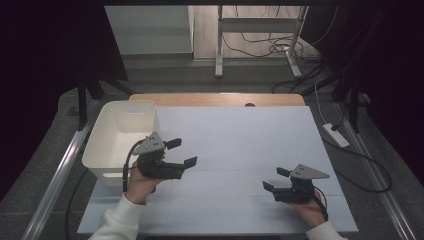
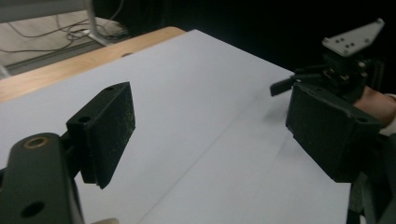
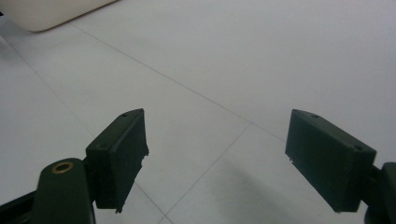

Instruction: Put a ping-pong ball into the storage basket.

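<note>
My left gripper [image 1: 182,152] hovers over the white table sheet [image 1: 240,135], just right of a white plastic bin [image 1: 111,155], and its jaws stand open with nothing between them. In the left gripper view its two black pads [image 2: 109,130] frame bare white sheet. My right gripper [image 1: 275,179] rests low near the front right of the sheet, open and empty. Seen from its own camera, the right gripper [image 3: 215,158] has only the sheet between its jaws. A hand in a white sleeve [image 1: 120,215] holds the left gripper.
The bin looks empty and its corner [image 3: 51,11] shows far off in the right gripper view. A wooden table edge [image 1: 215,99] runs behind the sheet. Beyond it are desk legs [image 1: 219,45], floor cables and a power strip [image 1: 336,135].
</note>
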Tool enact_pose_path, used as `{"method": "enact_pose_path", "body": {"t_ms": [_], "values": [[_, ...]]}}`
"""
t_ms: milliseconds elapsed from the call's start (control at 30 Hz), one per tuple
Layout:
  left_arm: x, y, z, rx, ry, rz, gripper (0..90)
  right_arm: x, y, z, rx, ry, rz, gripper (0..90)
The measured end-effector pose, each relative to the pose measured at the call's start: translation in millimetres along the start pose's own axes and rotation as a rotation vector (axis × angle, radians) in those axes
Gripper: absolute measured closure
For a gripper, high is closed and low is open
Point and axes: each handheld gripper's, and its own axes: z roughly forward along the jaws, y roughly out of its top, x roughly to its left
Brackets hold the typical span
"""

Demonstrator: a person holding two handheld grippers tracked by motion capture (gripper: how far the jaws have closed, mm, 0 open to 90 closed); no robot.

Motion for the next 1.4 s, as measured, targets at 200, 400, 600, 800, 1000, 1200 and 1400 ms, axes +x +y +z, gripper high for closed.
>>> {"method": "enact_pose_path", "body": {"t_ms": [200,400,600,800,1000,1200,1400], "values": [[-11.7,-15.7,13.5,0.017,-0.029,0.012,16.3,0.0,0.0,0.4,-0.002,0.004,-0.001,20.7],[-20.1,-36.8,23.8,0.054,-0.007,0.038,16.2,0.1,0.1,-0.2,-0.002,0.003,-0.002,20.7],[-16.4,-58.7,25.4,0.090,0.027,0.016,16.4,0.2,0.0,-0.4,-0.002,0.005,-0.003,20.7],[-12.6,-79.4,20.2,0.093,0.041,0.011,16.9,0.9,-0.4,-0.6,-0.004,0.009,-0.002,20.6],[-6.0,-101.5,6.8,0.090,0.068,-0.026,17.2,3.6,-0.8,-3.4,-0.011,0.025,-0.010,20.5],[0.5,-115.9,-3.9,0.093,0.075,-0.053,17.3,4.1,-0.7,-2.1,-0.011,0.032,-0.011,20.5],[4.2,-121.3,-10.3,0.097,0.102,-0.065,17.3,9.6,0.1,-3.7,-0.015,0.048,-0.024,20.5]]}}
